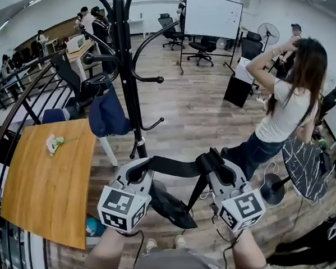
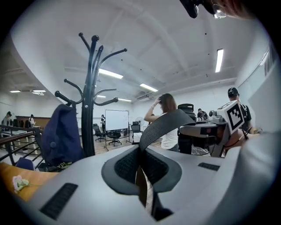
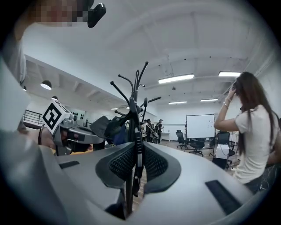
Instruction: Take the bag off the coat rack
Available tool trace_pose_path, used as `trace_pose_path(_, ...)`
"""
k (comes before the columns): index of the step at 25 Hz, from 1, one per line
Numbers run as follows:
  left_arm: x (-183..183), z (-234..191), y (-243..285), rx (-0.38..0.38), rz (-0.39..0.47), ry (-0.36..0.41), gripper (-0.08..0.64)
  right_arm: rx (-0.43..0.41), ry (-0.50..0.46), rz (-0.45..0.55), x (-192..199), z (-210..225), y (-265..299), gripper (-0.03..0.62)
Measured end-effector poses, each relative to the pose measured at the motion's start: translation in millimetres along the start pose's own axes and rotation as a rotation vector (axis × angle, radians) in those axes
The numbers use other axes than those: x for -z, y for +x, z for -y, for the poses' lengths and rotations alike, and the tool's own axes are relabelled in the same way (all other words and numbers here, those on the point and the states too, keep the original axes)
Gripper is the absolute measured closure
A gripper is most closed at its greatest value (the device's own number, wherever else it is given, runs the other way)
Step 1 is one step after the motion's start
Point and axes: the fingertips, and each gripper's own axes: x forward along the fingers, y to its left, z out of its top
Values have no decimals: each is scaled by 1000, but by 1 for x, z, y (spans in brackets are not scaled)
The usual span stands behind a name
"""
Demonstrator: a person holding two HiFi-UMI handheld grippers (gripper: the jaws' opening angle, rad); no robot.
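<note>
The left gripper and right gripper each pinch the black strap. The bag hangs between the 2, before the coat rack.

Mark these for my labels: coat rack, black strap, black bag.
coat rack (image 1: 128,77), head view, its upright pole.
black strap (image 1: 175,166), head view, its taut middle.
black bag (image 1: 173,208), head view, its hanging body.

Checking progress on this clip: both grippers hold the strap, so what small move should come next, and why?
Probably swing the bag left and lower it toward the table. The left gripper and right gripper are both shut on the strap, and the bag hangs below it, apparently clear of the hooks on the rack.
</note>
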Motion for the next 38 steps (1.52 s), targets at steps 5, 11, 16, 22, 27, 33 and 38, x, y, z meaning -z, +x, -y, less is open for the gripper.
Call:
trace_pose_path(5, 0, 38, 29, 124, 15, -1, 545, 75, -9, -23, 10, 26, -32, 531)
trace_pose_path(11, 7, 75, 63, 228, 0, -1, 545, 186, 9, -38, 24, 56, -71, 531)
trace_pose_path(16, 21, 107, 86, 313, -22, 7, 545, 266, 26, -67, 44, 78, -98, 531)
trace_pose_path(22, 44, 151, 114, 410, -81, 7, 545, 352, 61, -128, 76, 100, -133, 531)
trace_pose_path(27, 74, 173, 121, 462, -125, -2, 545, 394, 100, -174, 110, 102, -150, 531)
trace_pose_path(33, 102, 191, 127, 486, -182, -6, 545, 432, 158, -215, 141, 106, -169, 531)
trace_pose_path(38, 115, 198, 129, 494, -213, -13, 545, 442, 184, -245, 159, 109, -179, 531)
